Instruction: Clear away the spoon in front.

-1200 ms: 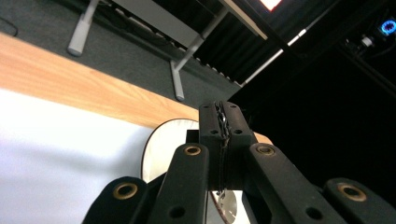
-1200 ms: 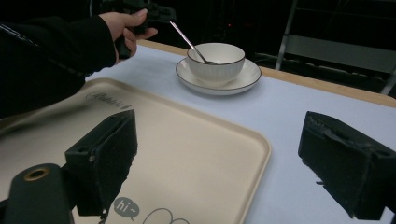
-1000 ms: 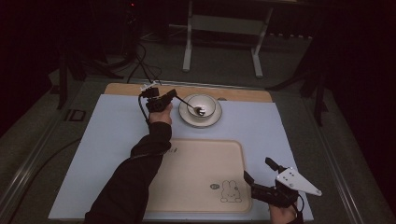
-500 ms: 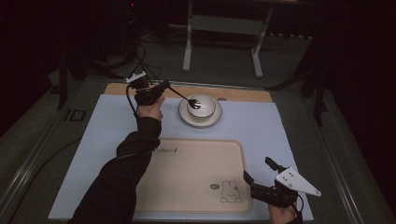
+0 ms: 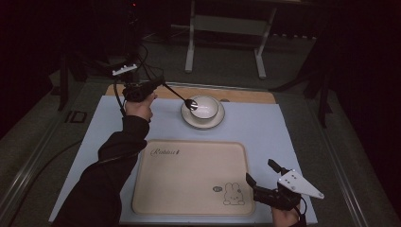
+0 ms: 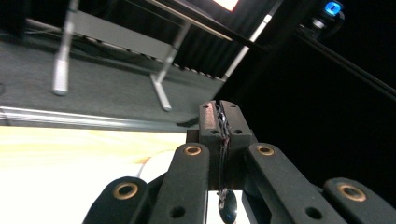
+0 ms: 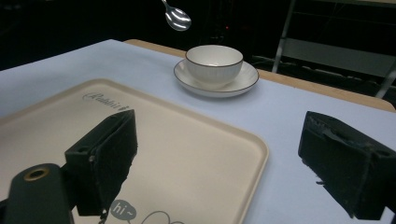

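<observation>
spoon (image 5: 182, 98): raised above the near-left rim of the bowl (image 5: 204, 107), handle clamped in the left gripper (image 5: 158, 83) jaws | bowl: on saucer (image 5: 203, 121), far-centre tabletop (image 5: 293, 127) | right gripper (image 5: 259, 177): jaws wide apart, holding nothing, at the tray (image 5: 189, 179) near-right corner

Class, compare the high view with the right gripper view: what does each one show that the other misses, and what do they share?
High view alone: the person's left sleeve and the left tongs shut on the spoon's handle, plus the rabbit print on the tray.

Right gripper view alone: the right tongs close up, jaws wide apart over the tray's corner, and a "hi~" bubble.

Both: the spoon held in the air, the white bowl on its saucer, the beige tray.
</observation>
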The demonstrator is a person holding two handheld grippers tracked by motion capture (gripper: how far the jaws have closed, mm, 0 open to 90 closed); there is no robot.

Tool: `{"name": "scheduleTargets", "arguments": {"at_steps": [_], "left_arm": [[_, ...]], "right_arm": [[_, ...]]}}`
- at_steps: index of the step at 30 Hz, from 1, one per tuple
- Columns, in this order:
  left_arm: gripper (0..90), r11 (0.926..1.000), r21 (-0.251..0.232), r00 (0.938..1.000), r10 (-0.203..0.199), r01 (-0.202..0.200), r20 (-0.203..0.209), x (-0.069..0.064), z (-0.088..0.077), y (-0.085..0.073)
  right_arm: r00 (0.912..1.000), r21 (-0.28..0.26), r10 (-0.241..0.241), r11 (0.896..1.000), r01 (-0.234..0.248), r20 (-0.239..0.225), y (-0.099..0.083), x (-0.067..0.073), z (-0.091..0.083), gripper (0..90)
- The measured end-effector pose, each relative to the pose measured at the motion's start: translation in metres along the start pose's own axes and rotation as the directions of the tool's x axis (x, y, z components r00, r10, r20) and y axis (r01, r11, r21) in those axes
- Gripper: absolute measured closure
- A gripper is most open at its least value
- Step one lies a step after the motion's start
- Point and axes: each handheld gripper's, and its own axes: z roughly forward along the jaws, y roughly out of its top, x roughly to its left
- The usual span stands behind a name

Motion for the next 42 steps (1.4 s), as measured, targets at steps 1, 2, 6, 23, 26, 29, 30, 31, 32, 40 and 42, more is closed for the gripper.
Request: {"name": "scheduleTargets", "arguments": {"at_steps": [1, 2, 6, 23, 26, 29, 30, 31, 32, 40, 42], "left_arm": [[89.9, 0.9999, 0.008, 0.9999, 0.011, -0.011, 0.002, -0.001, -0.002, 0.001], [89.9, 0.9989, 0.029, 0.9990, 0.037, -0.038, 0.026, -0.002, -0.007, 0.004], [89.9, 0.9966, 0.053, 0.9968, 0.060, -0.063, 0.052, -0.002, -0.015, 0.008], [89.9, 0.9748, 0.133, 0.9688, 0.151, -0.179, 0.196, 0.001, -0.051, 0.017], [89.8, 0.9737, 0.126, 0.9580, 0.155, -0.190, 0.241, 0.003, -0.056, 0.016], [89.9, 0.9685, 0.140, 0.9523, 0.165, -0.205, 0.257, 0.005, -0.060, 0.016], [89.8, 0.9648, 0.151, 0.9469, 0.168, -0.215, 0.274, 0.006, -0.061, 0.015], [89.8, 0.9611, 0.157, 0.9438, 0.177, -0.227, 0.279, 0.006, -0.063, 0.015], [89.8, 0.9611, 0.157, 0.9438, 0.177, -0.227, 0.279, 0.006, -0.063, 0.015], [89.8, 0.9236, 0.221, 0.9007, 0.215, -0.313, 0.378, 0.005, -0.070, 0.011], [89.8, 0.9161, 0.235, 0.8933, 0.215, -0.325, 0.394, 0.005, -0.070, 0.010]], "right_arm": [[1.0000, 0.002, 0.002, 1.000, -0.002, -0.003, 0.000, 0.000, 0.000, 11.6], [1.0000, 0.003, 0.001, 1.000, -0.001, -0.003, 0.000, 0.000, 0.000, 11.6], [1.0000, 0.002, 0.002, 1.000, -0.002, -0.006, 0.000, 0.000, 0.000, 11.7], [0.9997, 0.004, 0.016, 1.000, -0.016, -0.016, 0.000, 0.000, 0.002, 11.7], [0.9997, 0.006, 0.018, 1.000, -0.018, -0.014, 0.000, 0.001, 0.002, 11.6], [0.9997, 0.005, 0.021, 1.000, -0.021, -0.015, 0.000, 0.001, 0.002, 11.6], [0.9997, 0.005, 0.020, 1.000, -0.020, -0.016, 0.000, 0.001, 0.002, 11.7], [0.9997, 0.004, 0.019, 1.000, -0.019, -0.018, 0.000, 0.001, 0.002, 11.7], [0.9997, 0.004, 0.019, 1.000, -0.019, -0.018, 0.000, 0.001, 0.002, 11.7], [0.9997, 0.006, 0.016, 1.000, -0.015, -0.020, 0.000, 0.002, 0.003, 11.6], [0.9997, 0.005, 0.013, 1.000, -0.013, -0.020, 0.000, 0.002, 0.003, 11.6]]}}
